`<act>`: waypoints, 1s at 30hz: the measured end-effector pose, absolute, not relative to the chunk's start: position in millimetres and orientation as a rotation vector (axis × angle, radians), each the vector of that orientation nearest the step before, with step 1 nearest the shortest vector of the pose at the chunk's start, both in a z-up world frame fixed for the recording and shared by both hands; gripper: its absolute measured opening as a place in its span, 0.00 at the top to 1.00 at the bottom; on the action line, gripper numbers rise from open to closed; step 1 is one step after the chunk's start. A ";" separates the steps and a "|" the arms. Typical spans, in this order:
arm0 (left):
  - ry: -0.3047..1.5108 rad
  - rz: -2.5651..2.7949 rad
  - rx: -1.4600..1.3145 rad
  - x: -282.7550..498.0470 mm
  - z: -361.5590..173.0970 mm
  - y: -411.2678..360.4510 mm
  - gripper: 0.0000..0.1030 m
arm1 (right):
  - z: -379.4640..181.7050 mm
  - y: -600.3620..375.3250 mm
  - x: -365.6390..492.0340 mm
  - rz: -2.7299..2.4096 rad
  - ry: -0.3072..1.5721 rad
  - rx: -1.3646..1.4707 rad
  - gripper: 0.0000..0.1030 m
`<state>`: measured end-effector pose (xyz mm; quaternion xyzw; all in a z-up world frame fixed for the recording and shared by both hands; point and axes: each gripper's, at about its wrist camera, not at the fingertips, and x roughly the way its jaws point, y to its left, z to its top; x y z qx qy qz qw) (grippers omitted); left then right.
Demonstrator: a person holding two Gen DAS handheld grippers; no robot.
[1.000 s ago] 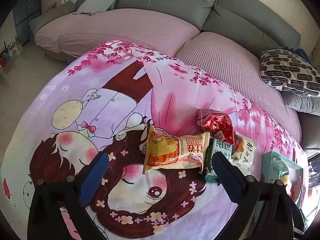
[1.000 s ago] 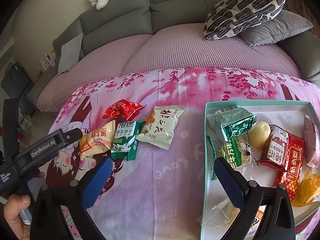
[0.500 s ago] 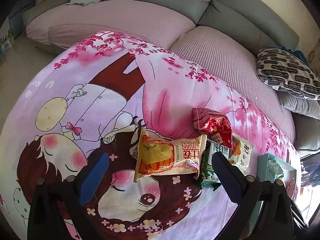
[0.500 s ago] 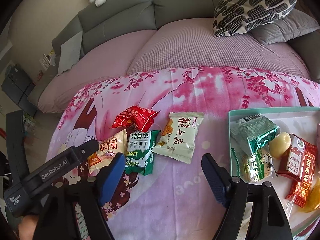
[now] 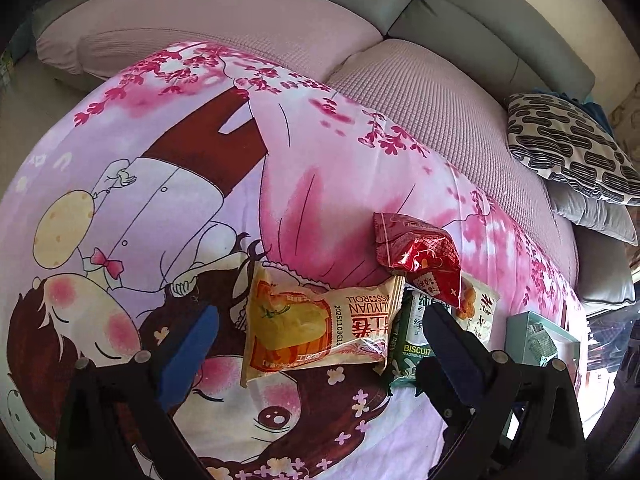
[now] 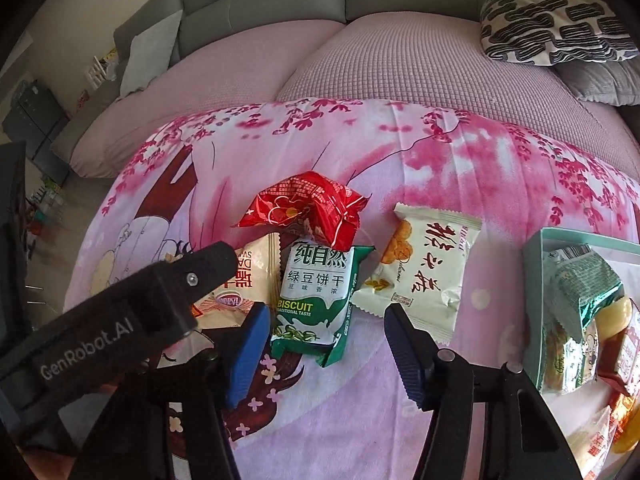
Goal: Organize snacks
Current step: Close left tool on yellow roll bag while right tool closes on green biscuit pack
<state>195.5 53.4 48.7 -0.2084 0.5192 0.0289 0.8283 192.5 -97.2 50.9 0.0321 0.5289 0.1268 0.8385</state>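
Several snack packs lie on a pink cartoon cloth. A yellow swiss roll pack [image 5: 320, 326] lies between the wide fingers of my left gripper [image 5: 320, 344], which is open and not touching it. Beside it are a green biscuit pack [image 6: 316, 300], a red crinkled pack [image 6: 304, 208] lying partly on it, and a white cracker pack [image 6: 424, 268]. My right gripper [image 6: 326, 332] hovers over the green biscuit pack, its jaws closing, pads still apart from the pack. The left gripper's body [image 6: 120, 320] shows at the left of the right wrist view.
A teal-rimmed tray [image 6: 534, 304] with several snacks stands at the right; its corner [image 5: 520, 322] shows in the left wrist view. Behind the cloth is a grey sofa with pink seat covers [image 6: 400, 60] and a patterned cushion [image 6: 552, 20].
The right gripper moved left from the tray to above the green biscuit pack and its jaws narrowed. The left gripper came slightly closer to the yellow pack.
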 end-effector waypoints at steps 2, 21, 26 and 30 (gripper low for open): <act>1.116 0.048 -0.456 197.7 44.4 52.6 0.02 | 47.9 -93.0 194.9 0.274 1.123 0.063 0.42; 1.172 0.036 -0.428 205.4 25.5 44.0 0.25 | 34.4 -82.9 196.2 0.251 1.121 0.017 0.58; 1.169 0.019 -0.440 200.3 30.3 43.5 0.29 | 39.8 -87.1 188.3 0.251 1.113 0.028 0.58; 1.166 0.016 -0.433 193.2 35.6 40.7 0.29 | 44.7 -93.9 177.8 0.251 1.111 0.046 0.58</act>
